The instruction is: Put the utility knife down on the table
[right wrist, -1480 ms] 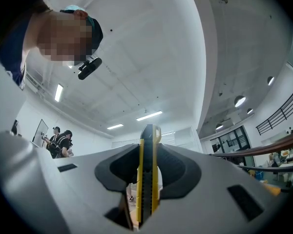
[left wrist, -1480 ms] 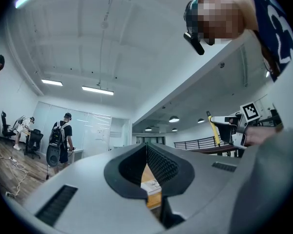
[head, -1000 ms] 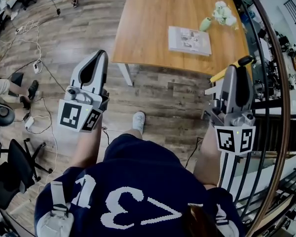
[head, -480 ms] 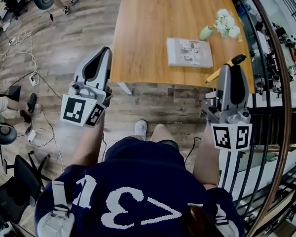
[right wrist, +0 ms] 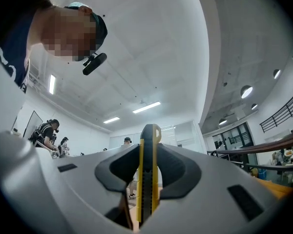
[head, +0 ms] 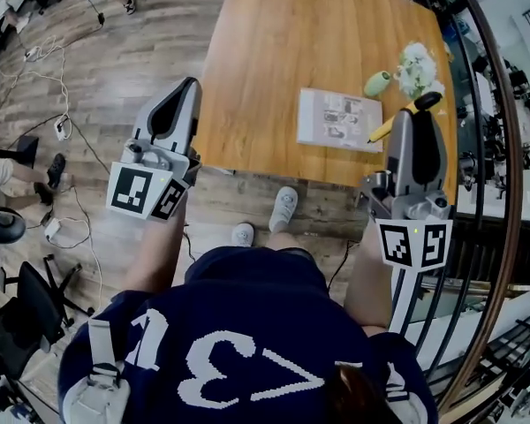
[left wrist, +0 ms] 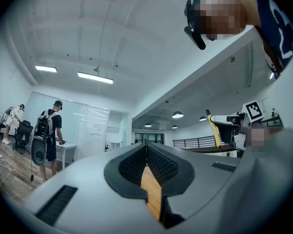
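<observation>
A yellow and black utility knife [head: 397, 118] sticks out of my right gripper [head: 417, 113], whose jaws are shut on it; in the right gripper view the utility knife [right wrist: 148, 174] stands upright between them. That gripper hangs over the near right edge of the wooden table [head: 274, 51]. My left gripper [head: 178, 97] is shut with nothing in it, held at the table's near left edge. In the left gripper view the left gripper [left wrist: 146, 156] shows its pads [left wrist: 161, 165] pressed together, with the right gripper and knife [left wrist: 214, 129] seen off to the side.
On the table lie a printed booklet [head: 338, 119], a small green object [head: 376, 84] and a bunch of white flowers [head: 417, 65]. A dark railing [head: 503, 157] runs along the right. Cables [head: 53, 131] and office chairs [head: 18, 316] sit on the floor at left. People [left wrist: 50, 130] stand far off.
The person has stepped toward the table. Both grippers came forward with them; the right one with the knife now overlaps the table's near right edge.
</observation>
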A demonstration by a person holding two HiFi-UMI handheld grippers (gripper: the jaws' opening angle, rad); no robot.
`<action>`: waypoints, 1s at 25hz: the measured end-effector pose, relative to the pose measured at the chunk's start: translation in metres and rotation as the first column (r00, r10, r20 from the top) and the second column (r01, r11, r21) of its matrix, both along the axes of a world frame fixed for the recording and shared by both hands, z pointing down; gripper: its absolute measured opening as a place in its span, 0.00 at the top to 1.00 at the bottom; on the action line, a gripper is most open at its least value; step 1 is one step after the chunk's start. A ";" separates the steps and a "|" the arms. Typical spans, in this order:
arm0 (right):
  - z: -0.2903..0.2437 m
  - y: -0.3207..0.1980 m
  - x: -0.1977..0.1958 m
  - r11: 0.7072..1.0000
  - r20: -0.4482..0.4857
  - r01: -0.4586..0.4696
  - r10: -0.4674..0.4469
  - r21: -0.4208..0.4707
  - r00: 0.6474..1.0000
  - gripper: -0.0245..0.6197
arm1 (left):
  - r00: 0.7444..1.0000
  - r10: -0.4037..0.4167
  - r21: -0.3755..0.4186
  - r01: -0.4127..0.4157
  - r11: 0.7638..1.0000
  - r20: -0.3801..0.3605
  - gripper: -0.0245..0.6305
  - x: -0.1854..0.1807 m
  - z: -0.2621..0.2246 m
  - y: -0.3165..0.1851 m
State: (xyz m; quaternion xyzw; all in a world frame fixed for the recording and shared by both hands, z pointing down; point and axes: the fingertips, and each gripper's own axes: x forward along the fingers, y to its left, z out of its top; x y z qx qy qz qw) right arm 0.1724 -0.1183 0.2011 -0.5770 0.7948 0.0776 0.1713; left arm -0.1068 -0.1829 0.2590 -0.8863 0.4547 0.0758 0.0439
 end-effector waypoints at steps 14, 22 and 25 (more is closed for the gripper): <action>-0.007 -0.132 0.050 0.984 -0.007 0.176 -0.176 0.010 0.984 0.77 | 0.992 -0.125 0.039 0.126 0.991 -0.009 0.94 0.058 -0.016 -0.091; 0.018 -0.164 0.050 0.983 0.006 0.173 -0.173 -0.058 0.985 0.77 | 0.996 -0.089 -0.021 0.088 0.996 -0.018 0.94 0.074 0.007 -0.125; 0.031 -0.173 0.044 0.981 0.002 0.158 -0.159 -0.115 0.987 0.77 | 0.998 -0.060 -0.046 0.059 0.997 -0.009 0.94 0.077 0.016 -0.137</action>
